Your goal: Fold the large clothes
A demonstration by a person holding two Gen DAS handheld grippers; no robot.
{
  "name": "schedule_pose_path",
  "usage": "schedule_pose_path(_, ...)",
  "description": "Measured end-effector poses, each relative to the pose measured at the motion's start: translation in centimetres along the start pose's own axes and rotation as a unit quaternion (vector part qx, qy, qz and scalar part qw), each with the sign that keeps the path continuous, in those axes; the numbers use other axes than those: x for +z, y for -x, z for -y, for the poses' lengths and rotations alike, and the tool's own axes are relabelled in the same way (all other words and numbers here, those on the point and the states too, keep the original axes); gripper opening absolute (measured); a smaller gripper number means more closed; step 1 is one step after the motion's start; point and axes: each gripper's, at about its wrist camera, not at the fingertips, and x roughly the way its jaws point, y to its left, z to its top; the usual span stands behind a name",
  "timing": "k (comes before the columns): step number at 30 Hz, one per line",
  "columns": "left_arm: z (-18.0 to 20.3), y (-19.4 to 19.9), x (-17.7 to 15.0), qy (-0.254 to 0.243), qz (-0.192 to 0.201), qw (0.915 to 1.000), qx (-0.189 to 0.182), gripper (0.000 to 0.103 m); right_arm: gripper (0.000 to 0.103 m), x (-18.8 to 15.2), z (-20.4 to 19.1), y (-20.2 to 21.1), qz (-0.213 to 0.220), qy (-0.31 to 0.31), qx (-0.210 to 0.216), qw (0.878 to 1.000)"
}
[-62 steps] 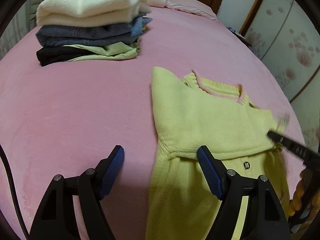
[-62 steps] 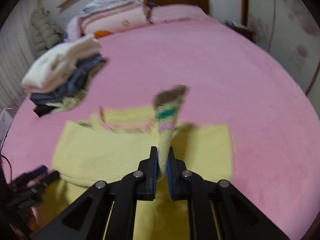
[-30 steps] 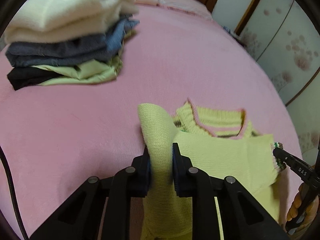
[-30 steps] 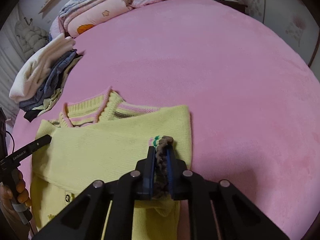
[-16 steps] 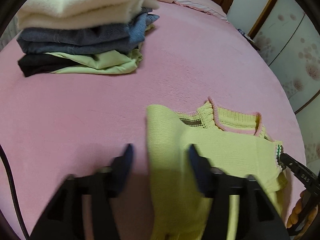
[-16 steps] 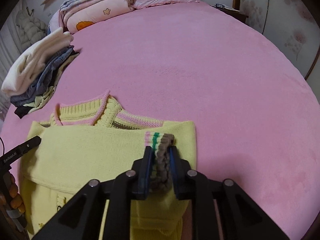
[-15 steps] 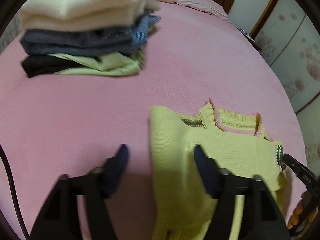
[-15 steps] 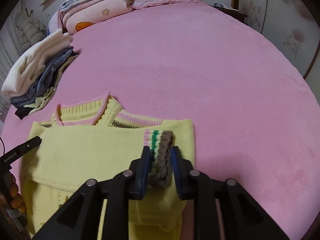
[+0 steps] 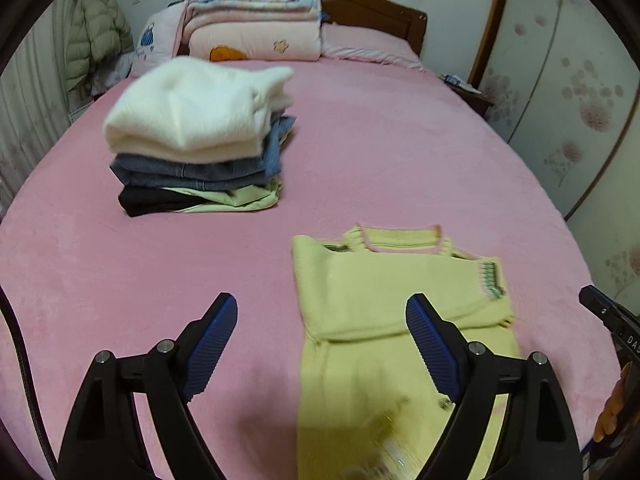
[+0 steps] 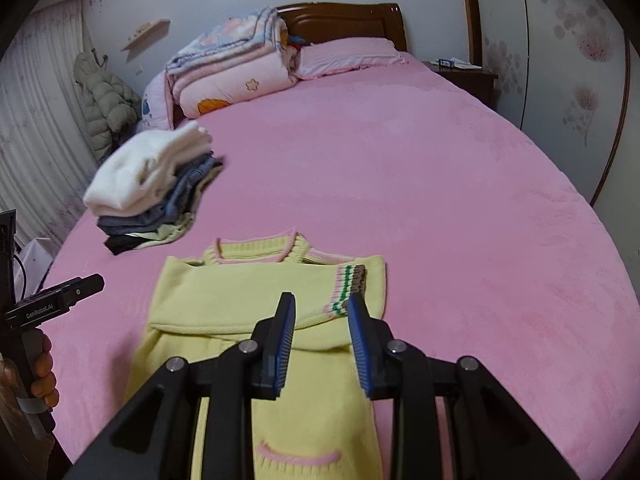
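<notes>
Letting go just now, both claws — left (image 9: 320, 344) and right (image 10: 320, 326) — hang apart over the sweater (image 10: 272, 300); sleeves lie folded across, so the bottom half folds up next.

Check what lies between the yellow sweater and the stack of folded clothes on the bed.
Only bare pink bedspread lies between the yellow sweater and the stack of folded clothes; nothing sits on that stretch. The left wrist view shows it best.

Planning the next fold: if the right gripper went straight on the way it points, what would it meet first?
Probably the striped cuff of the yellow sweater, lying just ahead of the open right gripper; depth is unclear.
</notes>
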Motion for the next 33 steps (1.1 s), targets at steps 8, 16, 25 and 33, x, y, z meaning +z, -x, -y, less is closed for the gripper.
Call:
schedule_pose_path(8, 2.9, 6.6, -3.2, -0.011, 0.018, 0.9995, 0.023, 0.089, 0.036, -2.1, -1.6, 6.5, 0.032, 0.009, 0.009, 0.999)
schedule_pose_path(16, 4.2, 9.0, -7.5, -0.022, 0.014, 0.9994, 0.021, 0.089, 0.038, -5.6, -2.3, 9.7, 0.031, 0.024, 0.008, 0.999)
schedule_pose_path(25, 3.4, 7.3, -13.7, -0.006, -0.030, 0.9991, 0.029, 0.089, 0.038, -9.9, -1.0, 9.0, -0.003, 0.015, -0.012, 1.000)
schedule_pose_path(33, 1.1, 2.9, -18.4, 0.017, -0.097, 0.9943, 0.041, 0.089, 0.038, -14.3, 1.5, 6.0, -0.056, -0.024, -0.030, 0.998)
